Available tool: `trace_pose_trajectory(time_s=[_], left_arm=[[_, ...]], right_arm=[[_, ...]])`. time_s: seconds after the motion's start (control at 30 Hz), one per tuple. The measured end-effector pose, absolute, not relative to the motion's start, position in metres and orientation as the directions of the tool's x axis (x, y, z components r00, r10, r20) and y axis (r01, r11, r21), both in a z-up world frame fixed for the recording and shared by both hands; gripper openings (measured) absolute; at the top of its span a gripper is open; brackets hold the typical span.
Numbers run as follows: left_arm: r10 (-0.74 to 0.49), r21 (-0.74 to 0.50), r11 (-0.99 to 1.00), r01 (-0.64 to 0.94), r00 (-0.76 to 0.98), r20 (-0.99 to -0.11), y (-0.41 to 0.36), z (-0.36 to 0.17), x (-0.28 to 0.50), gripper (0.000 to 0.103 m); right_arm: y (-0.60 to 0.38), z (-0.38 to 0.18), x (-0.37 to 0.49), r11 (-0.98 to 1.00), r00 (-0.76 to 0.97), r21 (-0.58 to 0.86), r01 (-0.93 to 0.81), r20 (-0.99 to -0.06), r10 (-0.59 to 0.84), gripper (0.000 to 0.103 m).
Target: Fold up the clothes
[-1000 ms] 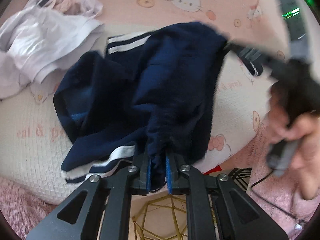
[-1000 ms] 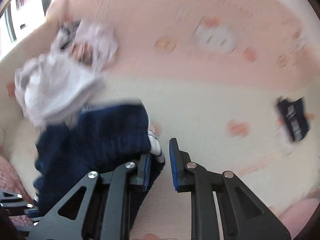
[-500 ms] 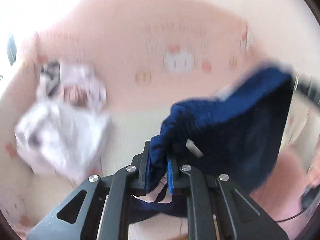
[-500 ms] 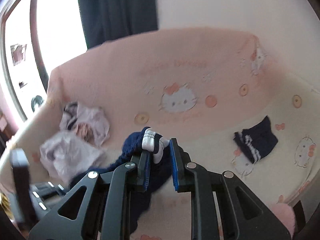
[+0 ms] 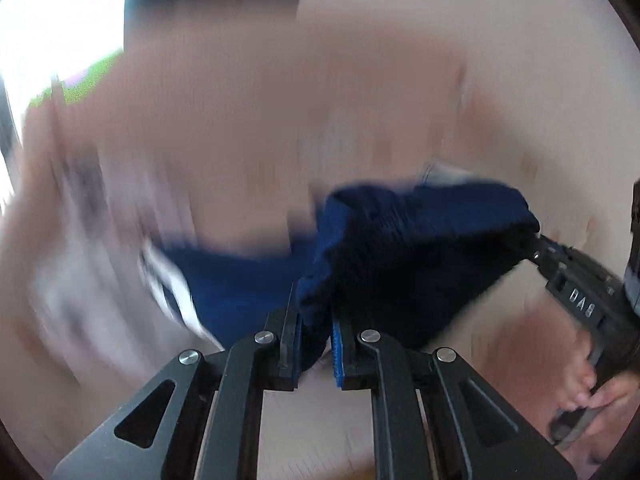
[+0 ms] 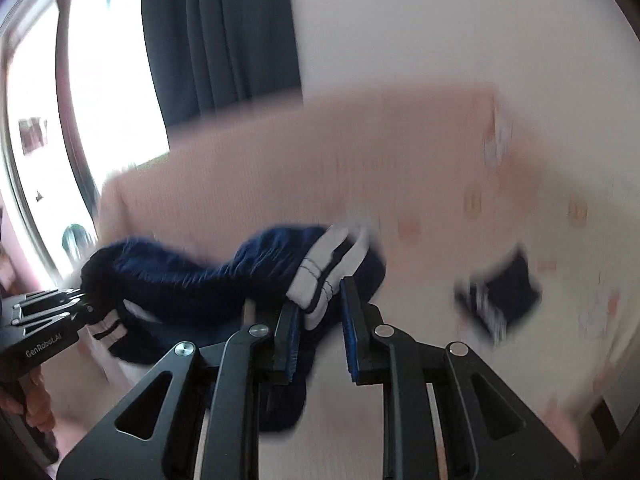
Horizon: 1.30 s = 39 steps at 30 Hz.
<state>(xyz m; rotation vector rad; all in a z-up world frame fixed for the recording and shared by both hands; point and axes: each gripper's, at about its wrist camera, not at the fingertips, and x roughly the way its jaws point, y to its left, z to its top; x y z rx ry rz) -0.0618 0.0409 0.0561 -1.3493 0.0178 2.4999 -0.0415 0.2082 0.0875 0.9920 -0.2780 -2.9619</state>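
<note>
Hanging between both tools, navy garment point(image 5: 420, 240) pinched by left tool point(image 5: 314, 344) and right tool point(image 6: 318, 332)

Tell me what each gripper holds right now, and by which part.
Both grip the navy garment, lifted between them: the left gripper pinches a bunched navy edge, the right gripper the white-striped hem.

Left gripper point(image 5: 315, 350) raised, jaws clamped on navy garment point(image 5: 420, 248). Right gripper point(image 6: 320, 332) level with it, jaws narrowly apart, pinching the striped edge. 2 hands point(image 5: 596, 392) on the handles.
</note>
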Motion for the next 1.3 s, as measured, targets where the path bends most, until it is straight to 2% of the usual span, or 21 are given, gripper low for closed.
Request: trace_pose_trajectory(time_s=[0.07, 0.13, 0.17, 0.23, 0.37, 0.47, 0.53, 0.7, 0.9, 1.03, 1.13, 1.2, 1.3], left_arm=[[0.247, -0.169, -0.957, -0.236, -0.361, -0.899, 0.039, -0.002, -0.065, 0.012], [0.184, -0.131, -0.971, -0.2, -0.273, -0.944, 0.039, -0.046, -0.052, 0.012], [0.16, -0.118, -0.976, -0.183, -0.235, -0.959, 0.037, -0.066, -0.045, 0.012], [0.186, -0.151, -0.977, -0.153, -0.248, -0.951, 0.031, -0.068, -0.039, 0.013], [0.24, -0.224, -0.971, -0.089, -0.293, -0.925, 0.015, -0.068, -0.03, 0.014], [0.284, -0.286, -0.957, -0.049, -0.363, -0.888, -0.002, -0.058, -0.026, 0.018], [0.314, -0.317, -0.947, -0.055, -0.384, -0.868, -0.007, -0.057, -0.021, 0.026], [0.384, -0.38, -0.92, -0.092, -0.401, -0.832, -0.01, -0.057, -0.017, 0.027], [0.499, -0.503, -0.856, -0.124, -0.453, -0.738, -0.01, -0.047, -0.009, 0.027], [0.446, -0.449, -0.886, -0.114, -0.47, -0.762, -0.013, -0.044, -0.005, 0.028], [0.519, -0.526, -0.84, -0.13, -0.471, -0.713, -0.019, -0.038, 0.001, 0.028], [0.52, -0.524, -0.841, -0.135, -0.465, -0.716, -0.015, -0.04, -0.004, 0.028], [0.497, -0.451, -0.868, -0.209, -0.389, -0.776, 0.009, -0.047, -0.001, 0.028]], right_arm=[[0.2, 0.021, -0.044, -0.98, -0.665, 0.187, -0.061, -0.74, -0.1, 0.019], [0.193, -0.043, -0.044, -0.976, -0.509, 0.203, -0.074, -0.85, -0.137, 0.019], [0.189, -0.067, -0.042, -0.978, -0.432, 0.194, -0.073, -0.89, -0.145, 0.019], [0.182, -0.099, -0.042, -0.978, -0.305, 0.196, -0.068, -0.938, -0.167, 0.019], [0.174, -0.095, -0.046, -0.984, -0.34, 0.175, -0.029, -0.928, -0.155, 0.02], [0.178, -0.089, -0.049, -0.984, -0.379, 0.178, -0.028, -0.913, -0.154, 0.025], [0.183, -0.092, -0.049, -0.982, -0.37, 0.185, -0.041, -0.916, -0.157, 0.026], [0.19, -0.091, -0.045, -0.979, -0.381, 0.197, -0.058, -0.911, -0.16, 0.027], [0.216, -0.076, -0.046, -0.96, -0.454, 0.264, -0.092, -0.869, -0.196, 0.03], [0.233, -0.075, -0.043, -0.938, -0.456, 0.321, -0.134, -0.86, -0.229, 0.032], [0.242, -0.079, -0.042, -0.928, -0.44, 0.341, -0.15, -0.864, -0.246, 0.032], [0.242, -0.079, -0.042, -0.916, -0.438, 0.382, -0.121, -0.849, -0.297, 0.032], [0.234, -0.074, -0.042, -0.929, -0.445, 0.365, -0.057, -0.842, -0.303, 0.032]])
